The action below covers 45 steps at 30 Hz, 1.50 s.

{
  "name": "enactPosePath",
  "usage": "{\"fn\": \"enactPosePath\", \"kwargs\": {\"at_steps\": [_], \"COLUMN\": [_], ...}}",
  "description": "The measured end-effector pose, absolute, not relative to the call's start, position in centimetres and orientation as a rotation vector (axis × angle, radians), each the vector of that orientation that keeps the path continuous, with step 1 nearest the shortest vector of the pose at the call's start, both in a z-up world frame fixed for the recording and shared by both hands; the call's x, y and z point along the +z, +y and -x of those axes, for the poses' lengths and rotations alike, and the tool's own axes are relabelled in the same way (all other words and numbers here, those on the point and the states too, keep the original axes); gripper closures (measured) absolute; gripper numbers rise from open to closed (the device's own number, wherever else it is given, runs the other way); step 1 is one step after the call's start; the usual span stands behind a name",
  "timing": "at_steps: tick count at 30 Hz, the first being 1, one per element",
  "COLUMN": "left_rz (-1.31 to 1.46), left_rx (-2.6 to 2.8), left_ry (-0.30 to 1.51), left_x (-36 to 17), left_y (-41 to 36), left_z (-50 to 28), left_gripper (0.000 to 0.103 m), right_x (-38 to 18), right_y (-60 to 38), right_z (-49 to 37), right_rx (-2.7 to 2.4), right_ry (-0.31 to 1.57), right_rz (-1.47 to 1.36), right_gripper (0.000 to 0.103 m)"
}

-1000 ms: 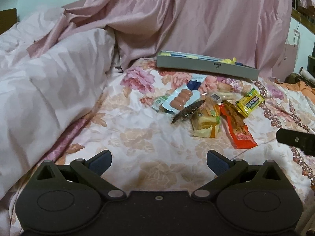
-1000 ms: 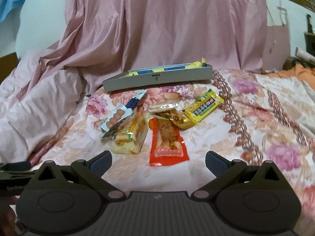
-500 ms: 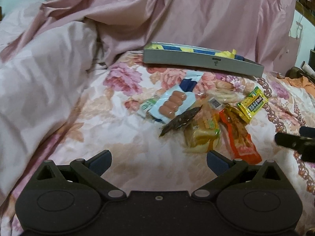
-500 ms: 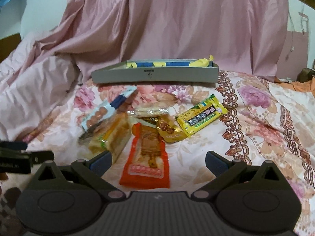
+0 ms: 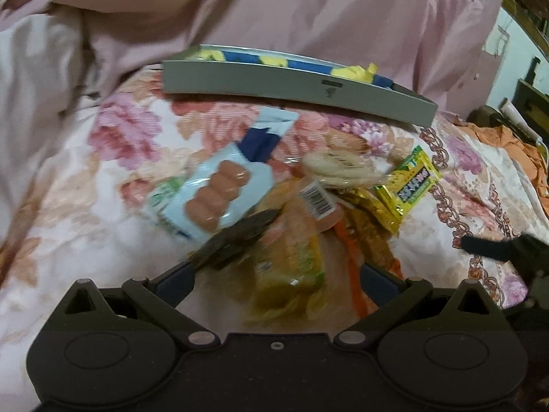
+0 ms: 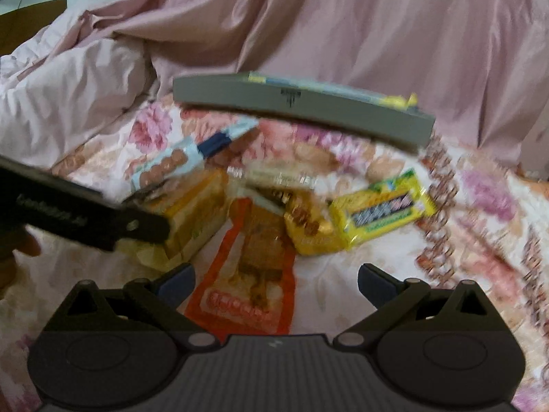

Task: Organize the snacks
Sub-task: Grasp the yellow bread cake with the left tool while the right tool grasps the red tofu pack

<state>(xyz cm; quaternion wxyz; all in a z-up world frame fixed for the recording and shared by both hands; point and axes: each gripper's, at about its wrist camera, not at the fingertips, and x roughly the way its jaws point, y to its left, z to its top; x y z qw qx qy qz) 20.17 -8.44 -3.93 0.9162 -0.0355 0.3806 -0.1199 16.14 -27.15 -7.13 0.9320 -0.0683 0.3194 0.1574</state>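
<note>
Both claws have closed in on the snack pile since a second ago; frames now motion-blurred. Left claw [image 5: 276, 276] is wide, holding nothing, fingers straddling the near end of the yellow cake pack [image 5: 291, 267]. Dark strip snack [image 5: 236, 240] lies just ahead of its left finger, sausage pack [image 5: 219, 199] further ahead-left. Right claw [image 6: 276, 279] is also wide and empty, the orange packet [image 6: 254, 274] between its fingers on the floral bedspread [image 6: 463, 226]. Gold packet [image 6: 308, 226] and yellow bar [image 6: 381, 209] are ahead-right of it, touching each other. Grey tray [image 6: 295, 103] sits beyond the pile, against the pink sheet [image 6: 343, 17].
</note>
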Motion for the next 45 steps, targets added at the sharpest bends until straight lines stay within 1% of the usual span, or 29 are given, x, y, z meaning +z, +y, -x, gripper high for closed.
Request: {"fn": "enactPosePath", "kwargs": {"at_steps": [3,7,9,12,17,20,22,24,29,31,36,41,45], "left_rz": [0.061,0.067,0.066,0.070,0.063,0.124,0.193,0.173,0.182,0.182,0.168,0.163,0.163], "left_rx": [-0.258,-0.233,-0.217,-0.158,-0.131,-0.116,-0.129,-0.122,-0.095,-0.095,-0.094,-0.091,-0.072], "left_ry": [0.804,0.816,0.812,0.840,0.863,0.904,0.913,0.919,0.909,0.910,0.939,0.935,0.952], "left_x": [-4.2,-4.6,-4.7,-4.8,-4.7,-4.8,-4.9,-5.1,-5.5,-5.7,-6.6,-6.9,-7.0], "left_y": [-9.3,-9.4,-9.5,-10.1,-10.8,-10.9,-10.9,-11.3,-10.4,-10.1,-10.1,-10.3,-10.5], "left_z": [-21.5,-22.6,-22.8,-22.4,-21.9,-22.0,-22.0,-22.3,-23.5,-24.0,-24.7,-25.9,-26.7], "left_gripper": [0.002,0.002,0.003,0.010,0.010,0.012,0.010,0.010,0.018,0.026,0.038,0.039,0.039], "right_x": [-8.1,-9.1,-9.3,-9.4,-9.5,-9.4,-9.3,-9.4,-9.5,-9.5,-10.0,-10.3,-10.5], "right_y": [-27.0,-27.1,-27.1,-27.3,-27.4,-27.4,-27.6,-27.8,-27.9,-27.9,-27.6,-27.1,-27.3], "right_z": [-16.8,-17.3,-17.4,-17.8,-18.2,-18.1,-18.1,-18.3,-18.2,-18.2,-18.4,-19.2,-20.4], "right_rx": [0.329,0.342,0.346,0.344,0.353,0.353,0.360,0.361,0.355,0.359,0.373,0.379,0.399], "right_ry": [0.689,0.728,0.726,0.719,0.732,0.728,0.737,0.747,0.745,0.737,0.715,0.677,0.687], "right_rz": [0.132,0.113,0.095,0.072,0.046,0.039,0.020,0.003,-0.001,0.006,0.021,0.041,0.013], "right_gripper": [0.001,0.009,0.010,0.011,0.013,0.013,0.014,0.015,0.017,0.017,0.017,0.017,0.017]}}
